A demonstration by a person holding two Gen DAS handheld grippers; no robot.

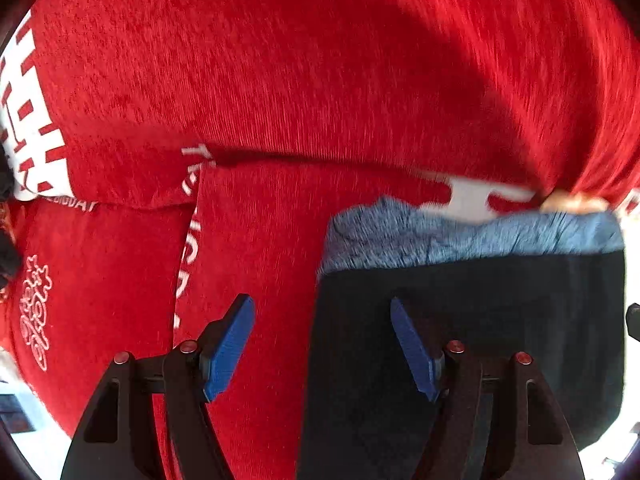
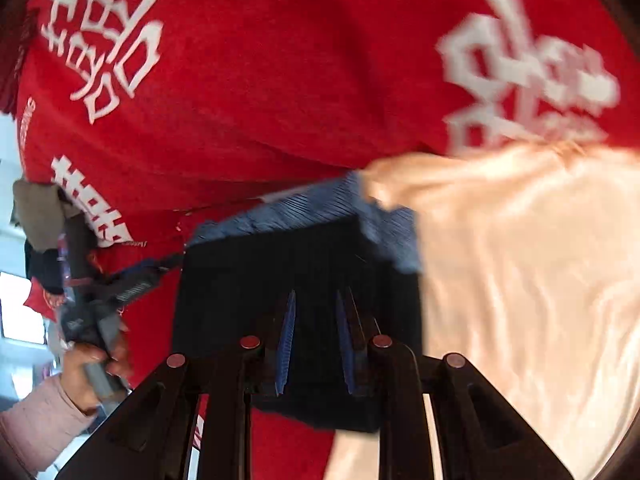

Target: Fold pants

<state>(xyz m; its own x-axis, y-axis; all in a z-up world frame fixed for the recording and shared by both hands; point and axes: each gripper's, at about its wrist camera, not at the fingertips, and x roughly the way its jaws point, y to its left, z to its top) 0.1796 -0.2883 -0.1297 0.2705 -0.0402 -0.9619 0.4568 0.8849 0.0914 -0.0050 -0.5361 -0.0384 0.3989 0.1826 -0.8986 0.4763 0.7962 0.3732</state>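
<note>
The folded pants [image 1: 500,320] are dark navy with a blue-grey waistband [image 1: 460,236], and they lie on a red blanket [image 1: 280,80]. My left gripper [image 1: 320,304] hangs open above the pants' left edge, one finger over the red cloth and the other over the navy cloth, with nothing between them. In the right wrist view the pants [image 2: 248,272] fill the middle. My right gripper [image 2: 315,296] points down at them with its blue fingers a narrow gap apart. No fold shows pinched between them.
The red blanket [image 2: 260,80] has large white characters and a folded seam across it. A shiny peach cloth [image 2: 520,280] lies against the pants' right side. A hand [image 2: 88,364] in a pink sleeve holds the left gripper's handle at the left.
</note>
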